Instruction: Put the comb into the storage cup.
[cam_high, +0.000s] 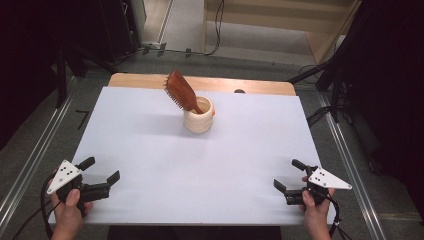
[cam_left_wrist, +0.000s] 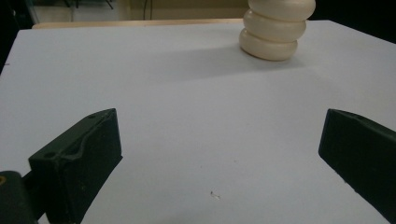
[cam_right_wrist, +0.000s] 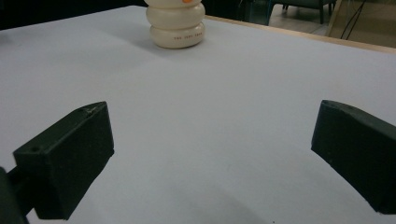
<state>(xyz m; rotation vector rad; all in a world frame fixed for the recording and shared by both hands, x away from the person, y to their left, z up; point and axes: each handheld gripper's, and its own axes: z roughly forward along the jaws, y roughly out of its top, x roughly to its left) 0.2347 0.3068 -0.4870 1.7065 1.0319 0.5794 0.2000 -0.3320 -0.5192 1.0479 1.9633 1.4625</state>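
A cream ribbed cup (cam_high: 198, 118) stands upright on the white table sheet (cam_high: 150, 150), toward the back middle. A brown wooden hairbrush (cam_high: 181, 92) leans in it, bristle head up and tilted left. The cup (cam_left_wrist: 275, 29) appears at the top of the left gripper view, and the cup (cam_right_wrist: 176, 23) at the top of the right gripper view. My left gripper (cam_high: 102, 170) rests near the front left corner, jaws wide apart, nothing between them. My right gripper (cam_high: 289, 175) sits near the front right corner, also open and empty. Both are far from the cup.
The wooden table edge (cam_high: 200, 82) shows behind the sheet. Metal rails (cam_high: 350, 165) run along both sides of the table. Cables and dark stands lie on the floor beyond. The sheet between the grippers and the cup is bare.
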